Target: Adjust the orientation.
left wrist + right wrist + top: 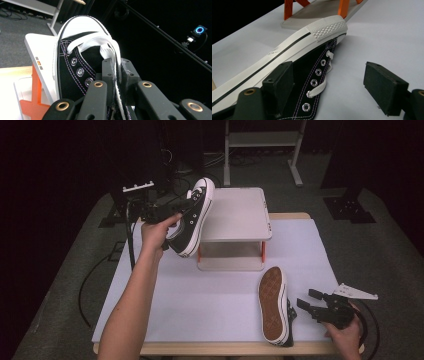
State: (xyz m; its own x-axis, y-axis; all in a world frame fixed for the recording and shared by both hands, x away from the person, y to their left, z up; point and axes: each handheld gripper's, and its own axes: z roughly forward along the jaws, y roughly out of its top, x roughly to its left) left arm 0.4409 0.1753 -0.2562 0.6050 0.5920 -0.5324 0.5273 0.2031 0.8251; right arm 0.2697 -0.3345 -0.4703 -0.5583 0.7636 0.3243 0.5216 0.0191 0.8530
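Note:
A black canvas sneaker with white laces and toe cap hangs tilted in the air, toe up, at the left edge of a small white shelf on orange legs. My left gripper is shut on it. In the left gripper view the jaws pinch the tongue and laces of the sneaker. The matching second sneaker lies on its side near the table's front, brown sole facing left. My right gripper stands open just right of it. In the right gripper view this sneaker lies by the left jaw of the open gripper.
A white sheet covers the wooden table. The shelf's lower board lies beyond the second sneaker's toe. Black cables trail off the table's left side. A metal stand rises on the floor behind.

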